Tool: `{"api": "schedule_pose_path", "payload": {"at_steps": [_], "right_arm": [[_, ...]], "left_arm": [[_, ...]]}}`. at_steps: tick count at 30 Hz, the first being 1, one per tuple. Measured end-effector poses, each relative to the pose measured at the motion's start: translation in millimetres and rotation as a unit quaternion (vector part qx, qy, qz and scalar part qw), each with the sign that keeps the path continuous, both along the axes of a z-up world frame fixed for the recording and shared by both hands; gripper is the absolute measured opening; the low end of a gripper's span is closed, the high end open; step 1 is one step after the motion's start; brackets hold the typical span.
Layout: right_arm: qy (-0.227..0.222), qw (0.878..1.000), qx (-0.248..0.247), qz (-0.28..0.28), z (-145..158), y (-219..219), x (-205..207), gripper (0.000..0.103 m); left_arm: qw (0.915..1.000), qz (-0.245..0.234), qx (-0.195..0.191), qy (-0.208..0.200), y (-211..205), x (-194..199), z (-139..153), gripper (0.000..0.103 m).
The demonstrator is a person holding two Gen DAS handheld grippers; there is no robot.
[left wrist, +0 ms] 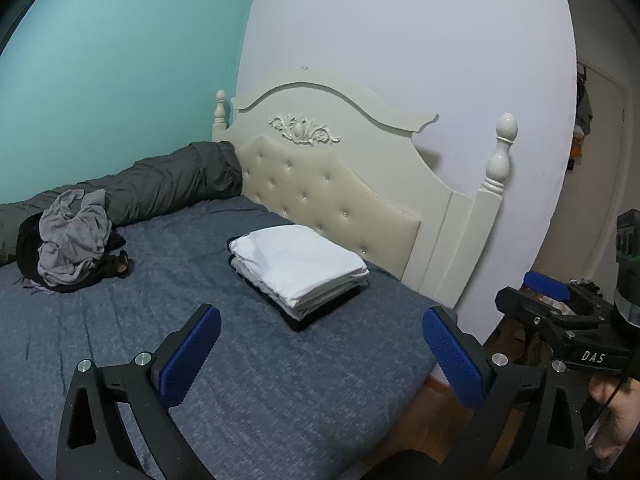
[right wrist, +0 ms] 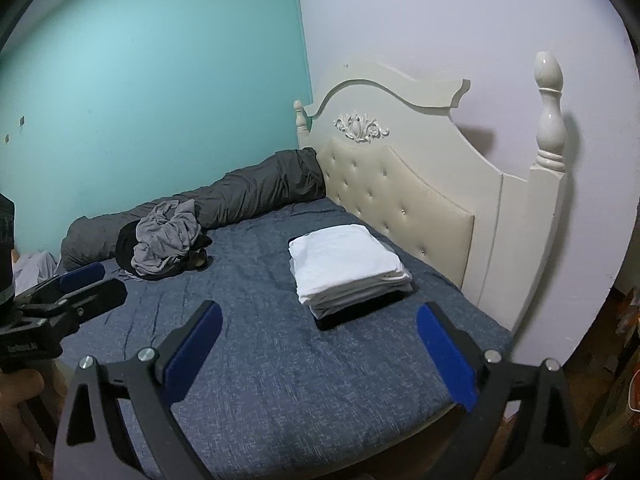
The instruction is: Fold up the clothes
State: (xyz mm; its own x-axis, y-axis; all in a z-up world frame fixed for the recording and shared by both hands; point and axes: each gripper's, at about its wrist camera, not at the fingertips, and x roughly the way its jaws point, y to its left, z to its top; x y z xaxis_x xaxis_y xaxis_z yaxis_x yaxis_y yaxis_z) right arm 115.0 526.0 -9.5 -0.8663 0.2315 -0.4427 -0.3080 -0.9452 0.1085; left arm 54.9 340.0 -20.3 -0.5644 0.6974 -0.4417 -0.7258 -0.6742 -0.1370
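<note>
Grippers, left [left wrist: 320, 360] & right [right wrist: 318, 356]: fingers apart; 1 folded stack [left wrist: 300, 268], 1 unfolded pile [left wrist: 74, 248].

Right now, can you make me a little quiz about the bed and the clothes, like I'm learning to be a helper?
1. True or false: the left gripper is holding a shirt.
2. What colour is the top garment on the folded stack? A) white B) red C) green
3. Fill in: the crumpled grey garment lies on the bed near the ____ wall.

Key: 1. False: both it and the right gripper are open and empty. 2. A. 3. Teal.
</note>
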Motion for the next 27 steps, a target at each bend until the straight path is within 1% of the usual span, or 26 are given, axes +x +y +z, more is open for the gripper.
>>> {"api": "schedule_pose_path", "payload": {"at_steps": [6, 12, 15, 27], "right_arm": [[0.003, 1.0, 0.0, 0.002, -1, -8, 4, 0.099], [0.002, 1.0, -0.003, 0.002, -3, -10, 9, 0.099], [0.0, 1.0, -0.004, 0.004, -6, -9, 10, 0.099], [-0.014, 1.0, -0.009, -0.006, -19, -2, 9, 0.099]], "left_arm": [[0.9998, 0.018, -0.003, -0.001, -10, 1, -4, 0.103], [0.9998, 0.019, -0.007, -0.004, -18, 4, -10, 0.103], [0.9998, 0.015, -0.005, -0.011, -20, 5, -14, 0.103], [0.9992, 0.033, -0.02, -0.012, -22, 3, -21, 0.103]]}}
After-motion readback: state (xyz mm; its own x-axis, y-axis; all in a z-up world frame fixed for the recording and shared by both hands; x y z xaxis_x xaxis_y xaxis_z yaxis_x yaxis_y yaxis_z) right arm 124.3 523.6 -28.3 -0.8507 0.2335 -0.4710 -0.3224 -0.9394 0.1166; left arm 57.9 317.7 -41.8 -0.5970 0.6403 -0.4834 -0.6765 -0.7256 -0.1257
